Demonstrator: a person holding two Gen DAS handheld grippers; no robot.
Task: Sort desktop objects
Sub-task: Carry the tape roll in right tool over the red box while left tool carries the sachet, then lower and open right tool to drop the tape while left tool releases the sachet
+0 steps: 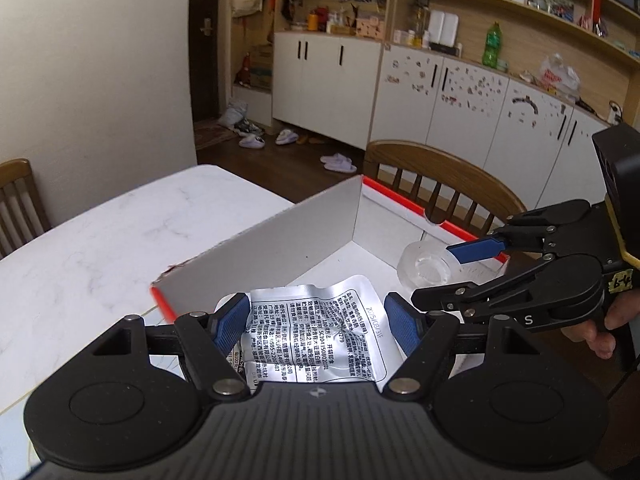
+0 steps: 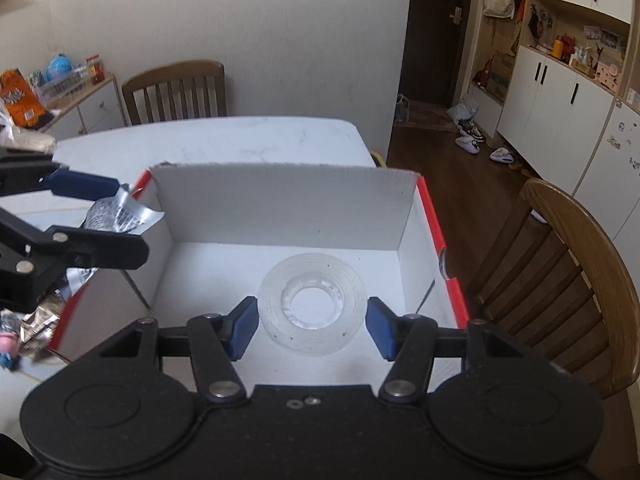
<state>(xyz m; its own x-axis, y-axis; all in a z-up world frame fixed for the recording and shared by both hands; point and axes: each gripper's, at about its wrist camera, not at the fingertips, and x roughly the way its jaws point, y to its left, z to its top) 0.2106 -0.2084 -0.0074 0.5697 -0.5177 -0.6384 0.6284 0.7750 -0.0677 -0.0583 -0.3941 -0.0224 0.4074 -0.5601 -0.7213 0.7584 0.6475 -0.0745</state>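
Left tool (image 1: 316, 326) around foil packet (image 1: 316, 336), right tool (image 2: 310, 328) around tape roll (image 2: 312, 304) (over the box (image 2: 280, 208)).

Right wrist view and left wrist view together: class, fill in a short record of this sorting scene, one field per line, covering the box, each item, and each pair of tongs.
Container: white cardboard box with red edges, on a white marble table
Item 1: clear tape roll, over the box floor
Item 2: silver foil packet, printed side up
Right tongs: fingers flank the tape roll; contact cannot be told
Left tongs: fingers flank the foil packet at the box's near end; grip unclear
Surroundings: wooden chair beside the table
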